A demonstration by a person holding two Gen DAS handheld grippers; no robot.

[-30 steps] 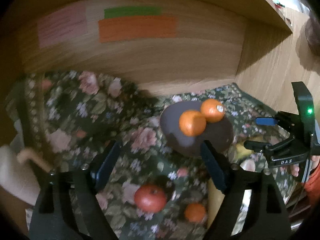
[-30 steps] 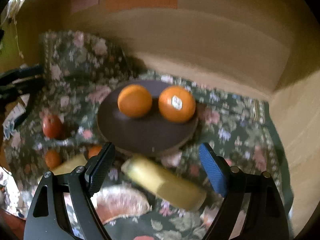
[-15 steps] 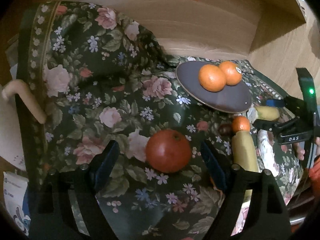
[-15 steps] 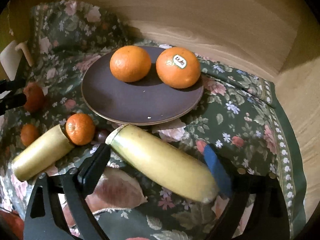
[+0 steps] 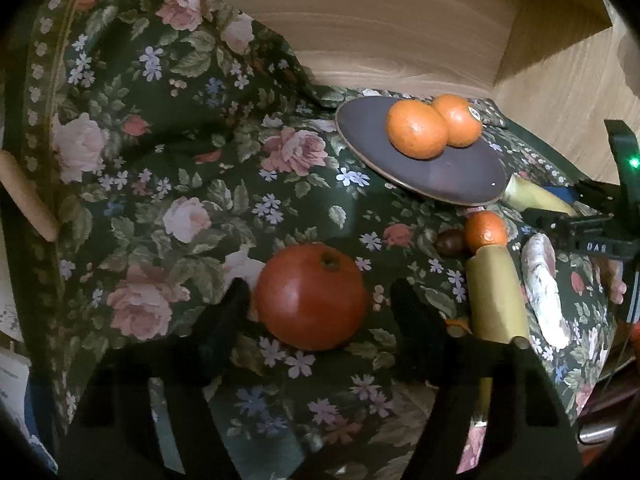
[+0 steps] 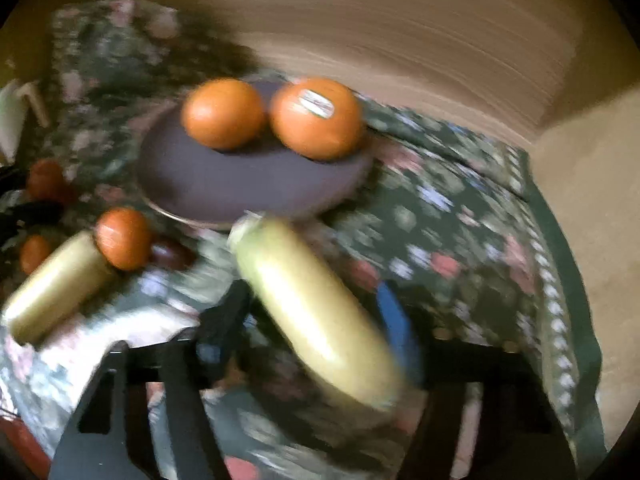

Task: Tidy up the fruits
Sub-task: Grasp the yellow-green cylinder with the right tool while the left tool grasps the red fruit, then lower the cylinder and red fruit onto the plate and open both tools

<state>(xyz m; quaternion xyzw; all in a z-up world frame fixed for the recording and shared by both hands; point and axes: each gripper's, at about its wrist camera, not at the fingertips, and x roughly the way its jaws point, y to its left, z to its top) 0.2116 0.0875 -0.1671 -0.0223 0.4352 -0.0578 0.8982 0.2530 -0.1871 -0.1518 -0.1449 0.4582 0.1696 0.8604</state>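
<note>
While its jaws have just been closing, the left gripper [image 5: 320, 300] straddles a red apple [image 5: 311, 295]; one fingertip looks to touch the apple, the other stands just clear. The right gripper [image 6: 316, 312], jaws also just closing, brackets a yellow banana [image 6: 316, 312], though blur hides whether the pads press. Beyond both lies the dark plate [image 5: 460, 176], bearing two oranges [image 6: 222, 114]. Near the plate's front rim sit a small orange [image 5: 485, 231] and a second banana [image 5: 494, 292], all on the flowered cloth [image 5: 168, 152].

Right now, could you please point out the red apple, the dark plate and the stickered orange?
red apple [image 5: 310, 296], left wrist view, front skin.
dark plate [image 5: 452, 174], left wrist view, bare surface.
stickered orange [image 6: 316, 118], right wrist view, front skin.
</note>
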